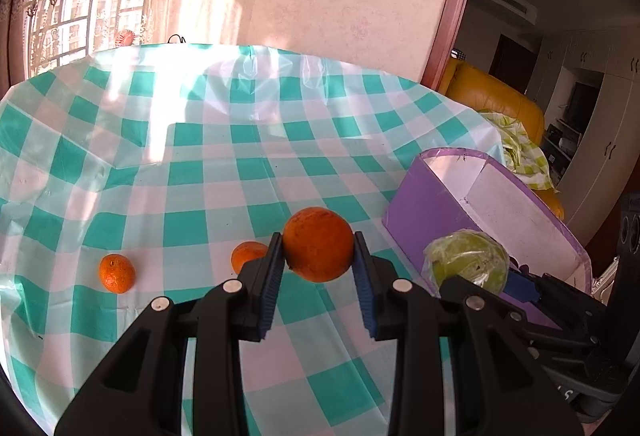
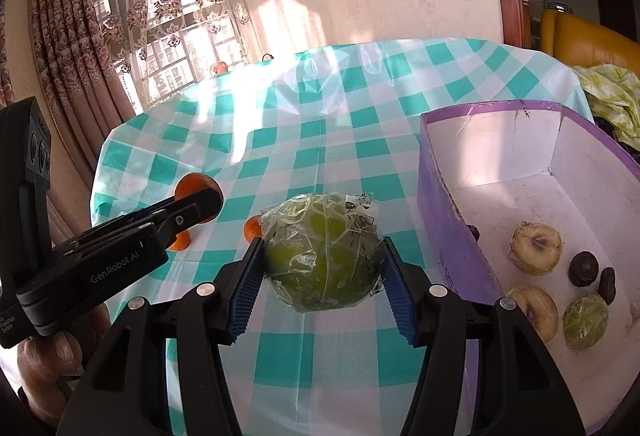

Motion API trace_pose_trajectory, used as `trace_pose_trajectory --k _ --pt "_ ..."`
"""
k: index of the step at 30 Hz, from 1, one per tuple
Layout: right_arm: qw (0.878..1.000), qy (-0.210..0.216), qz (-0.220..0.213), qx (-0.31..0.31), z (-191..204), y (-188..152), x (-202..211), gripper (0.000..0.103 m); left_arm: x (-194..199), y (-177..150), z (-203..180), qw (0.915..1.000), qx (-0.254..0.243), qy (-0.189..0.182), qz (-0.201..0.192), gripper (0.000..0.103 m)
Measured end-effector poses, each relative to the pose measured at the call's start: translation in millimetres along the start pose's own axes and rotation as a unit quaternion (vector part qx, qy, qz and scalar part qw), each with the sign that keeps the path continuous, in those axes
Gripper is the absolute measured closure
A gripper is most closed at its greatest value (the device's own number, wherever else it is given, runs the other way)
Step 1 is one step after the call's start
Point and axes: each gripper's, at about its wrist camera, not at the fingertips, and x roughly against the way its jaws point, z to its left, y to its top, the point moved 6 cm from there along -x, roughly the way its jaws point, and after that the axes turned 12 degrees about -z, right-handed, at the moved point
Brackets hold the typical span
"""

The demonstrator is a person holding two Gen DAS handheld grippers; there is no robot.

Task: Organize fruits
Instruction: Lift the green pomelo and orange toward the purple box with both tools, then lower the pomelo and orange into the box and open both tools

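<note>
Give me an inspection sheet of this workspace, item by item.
Surface: table under a green-and-white checked cloth.
Job's things: orange and wrapped green fruit held up; two small oranges on the cloth; purple box holding several fruits.
Clutter: nothing seen.
Grippers: left gripper shut on the orange; right gripper shut on the wrapped green fruit.
Cables: nothing seen.
Surroundings: curtained window, yellow sofa.
</note>
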Motion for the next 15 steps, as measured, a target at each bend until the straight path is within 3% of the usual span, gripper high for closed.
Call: trace_pose_trajectory --k 15 --pt "0.995 -0.087 -0.025 -0.036 -104 26 30 0.047 -34 15 -117 0.993 -0.098 -0.064 0.016 0.069"
